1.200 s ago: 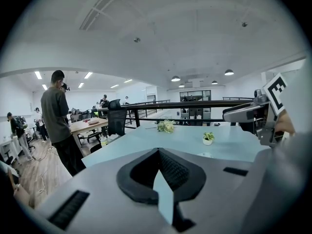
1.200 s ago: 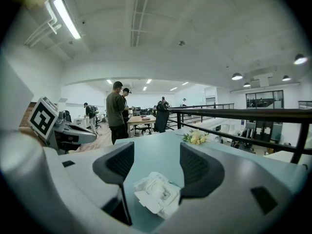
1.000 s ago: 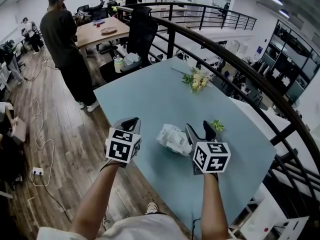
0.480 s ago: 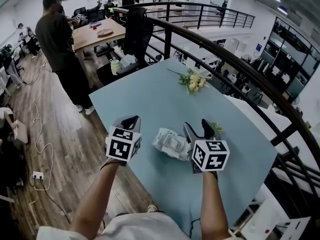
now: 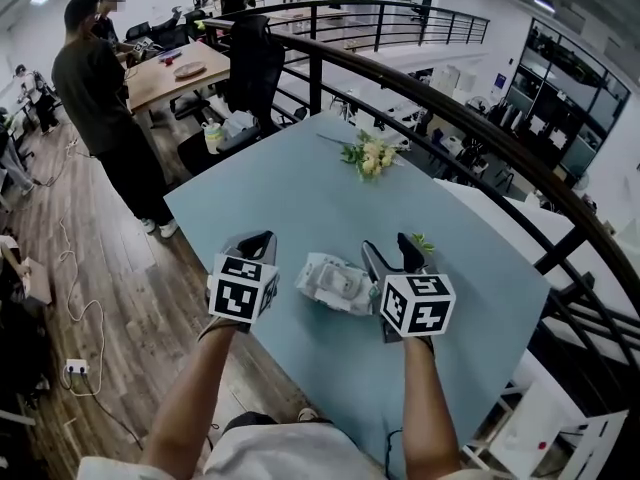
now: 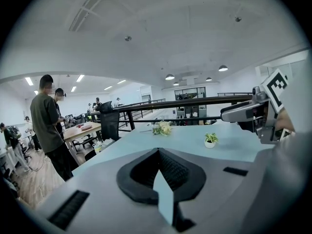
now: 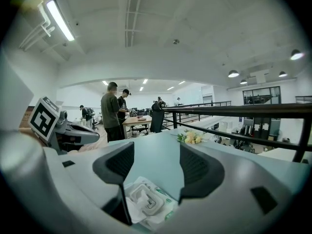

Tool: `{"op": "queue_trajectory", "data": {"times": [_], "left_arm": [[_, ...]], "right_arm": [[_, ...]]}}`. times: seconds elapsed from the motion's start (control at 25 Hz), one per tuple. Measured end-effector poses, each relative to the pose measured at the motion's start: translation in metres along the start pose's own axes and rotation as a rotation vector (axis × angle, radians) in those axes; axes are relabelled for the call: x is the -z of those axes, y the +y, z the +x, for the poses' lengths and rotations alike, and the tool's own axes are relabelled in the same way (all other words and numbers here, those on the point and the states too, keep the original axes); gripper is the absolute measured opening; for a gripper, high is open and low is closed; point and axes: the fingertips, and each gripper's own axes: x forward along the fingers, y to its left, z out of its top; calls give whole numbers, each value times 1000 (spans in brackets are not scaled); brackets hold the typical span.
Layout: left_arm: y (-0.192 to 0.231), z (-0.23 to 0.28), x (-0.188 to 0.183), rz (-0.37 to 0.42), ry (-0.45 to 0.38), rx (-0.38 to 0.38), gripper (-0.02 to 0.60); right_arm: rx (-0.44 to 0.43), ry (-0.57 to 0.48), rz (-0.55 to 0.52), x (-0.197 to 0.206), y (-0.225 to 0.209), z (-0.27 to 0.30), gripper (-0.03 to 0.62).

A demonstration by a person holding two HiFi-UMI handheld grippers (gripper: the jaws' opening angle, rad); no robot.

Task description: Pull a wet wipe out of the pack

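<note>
Blue table (image 5: pixel 300 198) | wipe pack (image 7: pixel 146 204) low between right gripper (image 7: pixel 153 155) spread fingers | left gripper (image 6: pixel 157 151) fingers pressed together

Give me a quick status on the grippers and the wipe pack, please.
Left gripper shut, empty. Right gripper open, fingers above the wipe pack, not gripping. Pack lies on the table. Small potted plant beside right gripper, not blocking.
</note>
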Motion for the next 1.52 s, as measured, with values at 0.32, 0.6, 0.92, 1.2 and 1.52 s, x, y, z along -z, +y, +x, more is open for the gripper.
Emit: {"op": "queue_trajectory", "data": {"times": [0.32, 0.6, 0.92, 1.2, 1.52], "left_arm": [[16, 6, 5, -8, -9, 44, -9], [31, 30, 4, -2, -8, 117, -9], [23, 49, 2, 24, -1, 199, -9], [12, 60, 14, 36, 23, 246, -9], [11, 68, 28, -7, 28, 269, -6]], "right_arm": [[39, 18, 10, 2, 12, 8, 276], [104, 42, 29, 9, 17, 21, 276], [165, 73, 62, 17, 14, 23, 276], [196, 129, 81, 40, 12, 26, 276], [189, 210, 92, 73, 14, 38, 276]]}}
